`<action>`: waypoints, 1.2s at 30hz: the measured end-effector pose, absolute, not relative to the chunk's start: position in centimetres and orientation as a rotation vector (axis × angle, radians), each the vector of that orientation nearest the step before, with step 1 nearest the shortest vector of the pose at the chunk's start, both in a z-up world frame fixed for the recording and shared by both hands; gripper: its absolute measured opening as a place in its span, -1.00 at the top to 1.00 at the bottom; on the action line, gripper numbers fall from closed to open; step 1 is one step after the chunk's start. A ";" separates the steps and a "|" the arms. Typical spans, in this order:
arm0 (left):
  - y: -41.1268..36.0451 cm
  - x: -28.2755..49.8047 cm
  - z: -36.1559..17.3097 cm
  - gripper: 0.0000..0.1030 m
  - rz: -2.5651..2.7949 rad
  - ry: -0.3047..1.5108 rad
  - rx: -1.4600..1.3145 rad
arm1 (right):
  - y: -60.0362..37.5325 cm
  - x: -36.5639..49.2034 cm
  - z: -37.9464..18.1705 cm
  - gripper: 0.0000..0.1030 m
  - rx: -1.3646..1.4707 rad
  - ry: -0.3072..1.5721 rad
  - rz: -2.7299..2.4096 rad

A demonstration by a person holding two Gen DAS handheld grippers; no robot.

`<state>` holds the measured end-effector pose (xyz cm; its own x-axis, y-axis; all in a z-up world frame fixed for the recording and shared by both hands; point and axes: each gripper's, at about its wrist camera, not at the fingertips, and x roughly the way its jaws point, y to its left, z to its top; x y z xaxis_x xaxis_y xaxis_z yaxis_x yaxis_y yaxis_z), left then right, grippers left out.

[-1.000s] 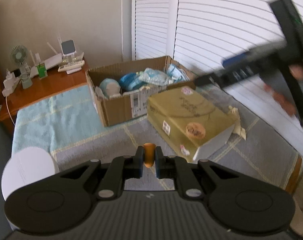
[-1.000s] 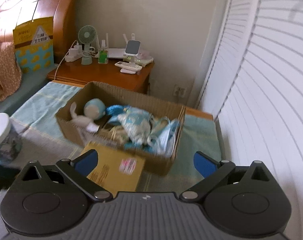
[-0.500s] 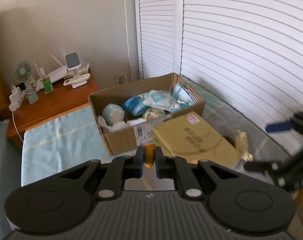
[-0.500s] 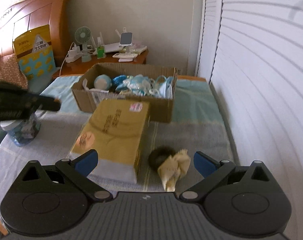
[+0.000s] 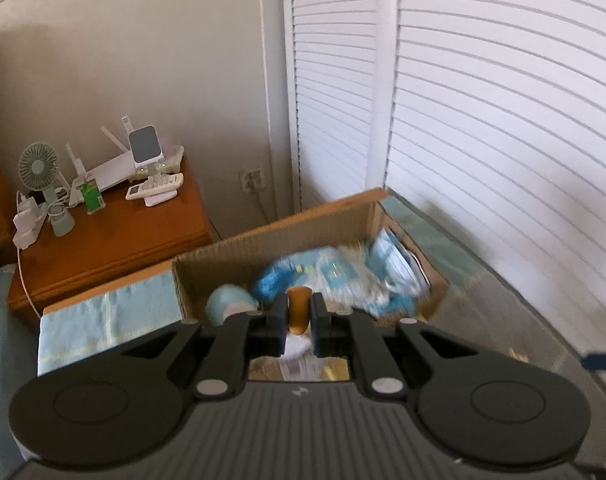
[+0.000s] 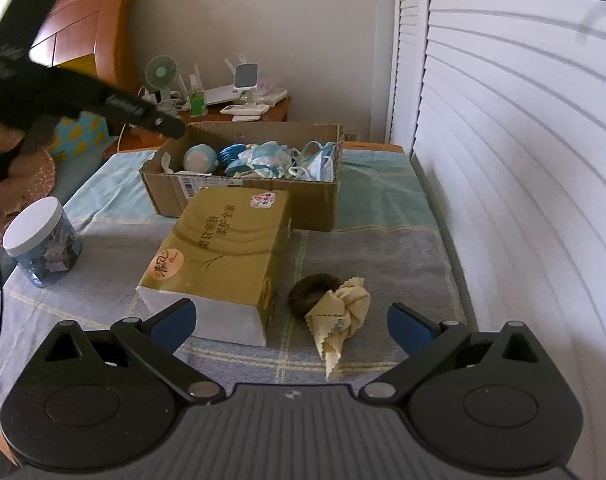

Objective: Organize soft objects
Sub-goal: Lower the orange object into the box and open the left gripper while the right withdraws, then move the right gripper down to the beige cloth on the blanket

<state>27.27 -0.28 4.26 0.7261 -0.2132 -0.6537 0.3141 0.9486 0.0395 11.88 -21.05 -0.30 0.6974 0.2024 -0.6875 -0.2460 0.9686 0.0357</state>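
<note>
My left gripper (image 5: pixel 299 316) is shut on a small orange soft object (image 5: pixel 298 310) and hangs above the near edge of an open cardboard box (image 5: pixel 271 236); it also shows in the right wrist view (image 6: pixel 171 128). The box (image 6: pixel 315 200) holds a pale blue ball (image 6: pixel 200 157) and blue soft items (image 6: pixel 279 160). My right gripper (image 6: pixel 291 322) is open and empty, low over the bed. Ahead of it lie a crumpled cream cloth (image 6: pixel 343 316) and a dark furry ring (image 6: pixel 311 288).
A gold tissue pack (image 6: pixel 219 256) lies before the box. A white-lidded jar (image 6: pixel 43 240) stands at the left. A wooden nightstand (image 5: pixel 111 240) holds a fan and devices. White louvred doors (image 6: pixel 523 160) run along the right. The bed has a grey and blue cover (image 6: pixel 383 248).
My left gripper has risen and moved forward over the box, still holding the orange object. My right gripper has pulled back from the box to above the cloth and ring.
</note>
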 end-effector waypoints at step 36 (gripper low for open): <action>0.1 14.7 3.4 -0.89 -0.288 0.695 0.102 | -22.6 11.4 -2.6 -1.00 -0.074 0.780 0.139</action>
<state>14.74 0.11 3.43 0.7302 -0.2277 -0.6442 0.2954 0.9554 -0.0028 11.40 -22.62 -2.60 0.7025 0.0977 -0.7050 -0.1527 0.9881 -0.0152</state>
